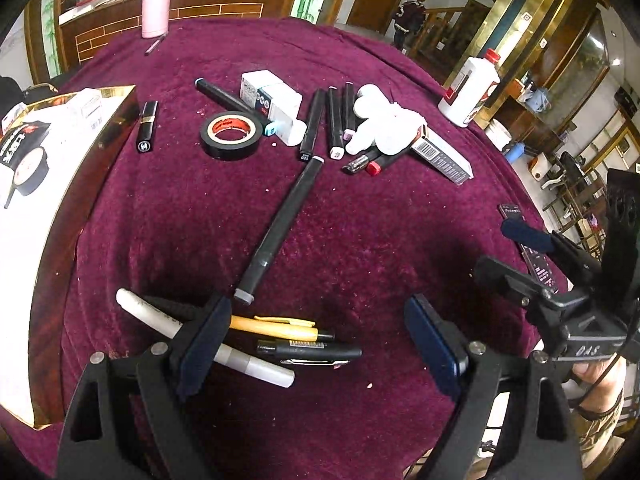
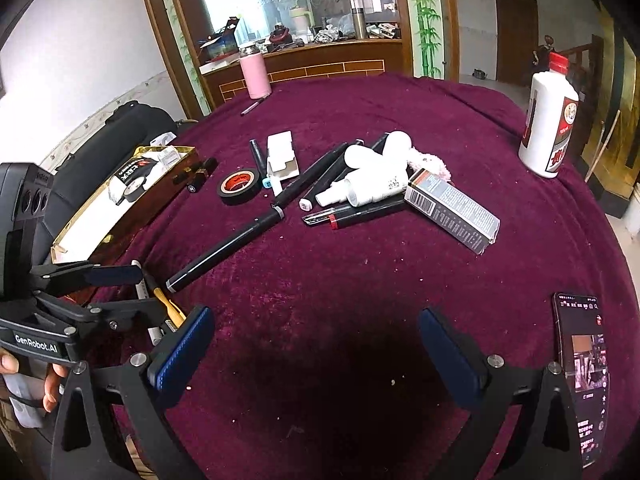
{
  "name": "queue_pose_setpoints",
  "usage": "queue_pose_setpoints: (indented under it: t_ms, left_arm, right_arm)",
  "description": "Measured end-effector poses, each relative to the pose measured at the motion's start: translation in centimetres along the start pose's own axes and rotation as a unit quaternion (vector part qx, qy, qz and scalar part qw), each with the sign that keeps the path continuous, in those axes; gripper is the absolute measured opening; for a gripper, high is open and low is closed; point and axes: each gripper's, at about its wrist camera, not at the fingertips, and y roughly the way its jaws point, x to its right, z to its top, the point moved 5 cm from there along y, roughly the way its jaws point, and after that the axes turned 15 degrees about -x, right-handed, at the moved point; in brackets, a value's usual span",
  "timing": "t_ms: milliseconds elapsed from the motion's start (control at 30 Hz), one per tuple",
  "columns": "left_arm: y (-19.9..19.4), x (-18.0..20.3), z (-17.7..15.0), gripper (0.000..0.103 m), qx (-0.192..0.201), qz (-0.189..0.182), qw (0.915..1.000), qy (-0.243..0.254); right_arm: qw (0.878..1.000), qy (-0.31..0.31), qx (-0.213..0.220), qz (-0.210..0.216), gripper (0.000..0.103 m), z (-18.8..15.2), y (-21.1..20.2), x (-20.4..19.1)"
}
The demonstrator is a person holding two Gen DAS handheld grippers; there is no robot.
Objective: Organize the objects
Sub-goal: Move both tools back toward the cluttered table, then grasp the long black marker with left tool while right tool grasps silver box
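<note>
Velvet cloth: deep burgundy, flecked with pale crumbs; I see it covering the whole table.
Long marker: matte black barrel with a grey cap at each end, lying diagonally in the middle of the cloth, its near end just ahead of my left tongs and touching nothing I hold.
Near pen pile: a yellow pen, a black pen with a label strip, and a white-grey marker lying side by side on the cloth under my left tongs; I see another white marker poking out to the left.
Left gripper: fingers spread wide over the pen pile, pads clear of every pen.
Right gripper: fingers spread wide above bare cloth, nothing between them.
Far marker row: several black markers with white or pink ends, lying roughly parallel beside the white bottles.
Tape roll: black with a red core, flat on the cloth, well apart from both tongs.
Grey carton: barcode on its end, lying on its side right of the bottles.
Gold-edged box: open, at the left edge, holding white and black packaging.
Phone: screen lit, flat by my right tongs.
Lipstick tube: black, beside the box.
</note>
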Motion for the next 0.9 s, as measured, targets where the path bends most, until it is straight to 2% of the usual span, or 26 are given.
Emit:
queue_pose_setpoints:
  t_ms: [133, 233, 333, 367, 567, 633, 900]
  left_arm:
    - [0.5, -0.5, -0.5, 0.088, 0.001, -0.007, 0.9999, -0.008]
    - [0.3, -0.9, -0.4, 0.088, 0.023, -0.025, 0.9989, -0.032]
    - [0.3, -1.2, 0.0, 0.098, 0.026, -0.066, 0.9962, -0.051]
    - [0.4, -1.2, 0.2, 0.098, 0.025, -0.068, 0.9960, -0.052]
    - [0.3, -1.1, 1.4, 0.098, 0.047, -0.004, 0.9983, -0.033]
    - [0.5, -1.1, 1.9, 0.098, 0.048, 0.003, 0.9984, -0.030]
    - [2.9, -1.6, 4.2, 0.098, 0.016, 0.040, 0.9991, -0.005]
  right_arm:
    - [1.000, 0.001, 0.000, 0.003, 0.103, 0.5, 0.8, 0.1]
    - [1.000, 0.003, 0.000, 0.012, 0.103, 0.6, 1.4, -0.1]
    - [1.000, 0.002, -0.002, 0.021, 0.103, 0.7, 1.9, -0.2]
    - [1.000, 0.003, -0.002, 0.024, 0.103, 0.7, 2.0, -0.2]
    - [1.000, 0.005, -0.004, 0.028, 0.103, 1.6, 2.6, 0.5]
    - [1.000, 0.007, -0.003, 0.029, 0.103, 1.9, 2.6, 0.7]
    - [0.999, 0.020, -0.006, 0.032, 0.103, 2.8, 2.8, 2.2]
